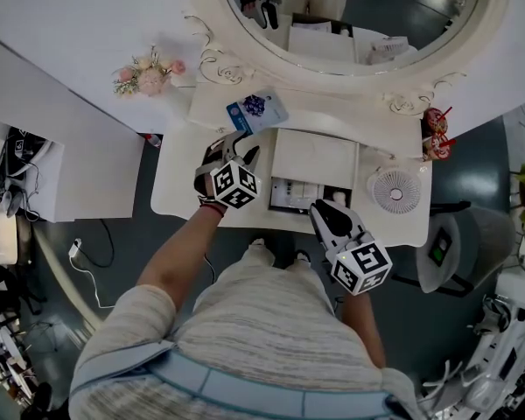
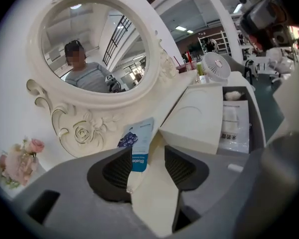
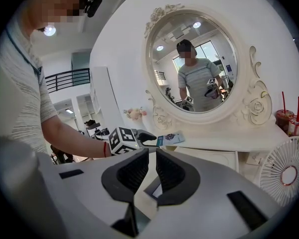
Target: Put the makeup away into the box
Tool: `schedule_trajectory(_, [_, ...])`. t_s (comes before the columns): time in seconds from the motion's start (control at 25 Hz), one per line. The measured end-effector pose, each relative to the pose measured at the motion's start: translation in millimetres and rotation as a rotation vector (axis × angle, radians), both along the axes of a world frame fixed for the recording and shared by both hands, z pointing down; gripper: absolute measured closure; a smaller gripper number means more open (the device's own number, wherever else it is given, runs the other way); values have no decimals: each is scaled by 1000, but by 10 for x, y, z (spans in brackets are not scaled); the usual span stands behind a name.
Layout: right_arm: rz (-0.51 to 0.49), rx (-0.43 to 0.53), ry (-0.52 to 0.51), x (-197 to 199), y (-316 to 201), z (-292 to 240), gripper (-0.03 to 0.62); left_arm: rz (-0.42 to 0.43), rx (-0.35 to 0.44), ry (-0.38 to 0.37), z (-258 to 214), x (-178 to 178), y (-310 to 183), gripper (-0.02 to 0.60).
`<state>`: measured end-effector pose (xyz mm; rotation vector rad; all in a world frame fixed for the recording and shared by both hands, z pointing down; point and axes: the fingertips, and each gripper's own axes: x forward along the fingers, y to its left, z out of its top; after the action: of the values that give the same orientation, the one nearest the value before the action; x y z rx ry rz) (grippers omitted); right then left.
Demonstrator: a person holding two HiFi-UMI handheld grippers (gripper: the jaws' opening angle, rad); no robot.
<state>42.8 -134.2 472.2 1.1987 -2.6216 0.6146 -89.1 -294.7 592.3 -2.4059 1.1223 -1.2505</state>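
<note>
Left gripper, seen along its two dark jaws, which are held apart with nothing clamped. Just beyond the left jaw, a blue sachet is seen lying on the white dressing table, at the foot of the carved round mirror. A white box is shown to the right, with printed packets alongside. A small fan is visible behind it, and pink flowers at far left.

Vanity corner staged in lab — ornate mirror; dressing table; floor cables
</note>
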Motion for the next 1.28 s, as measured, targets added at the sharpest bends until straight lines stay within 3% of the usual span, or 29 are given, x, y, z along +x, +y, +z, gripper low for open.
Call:
schedule_trajectory(0.6, [23, -19, 9, 65, 9, 40, 583, 26, -8, -205, 339, -3, -336, 370])
schedule_trajectory(0.96, [31, -20, 19, 121, 9, 25, 583, 23, -44, -241, 465, -1, -441, 374])
schedule_trajectory(1.0, [31, -20, 19, 123, 7, 20, 583, 19, -39, -241, 442, -5, -454, 391])
schedule_trajectory(1.08, [28, -18, 18, 121, 5, 13, 583, 13, -31, -229, 378, -11, -468, 484])
schedule_trajectory(1.28, [14, -15, 17, 89, 7, 20, 583, 17, -16, -222, 293, -17, -421, 535])
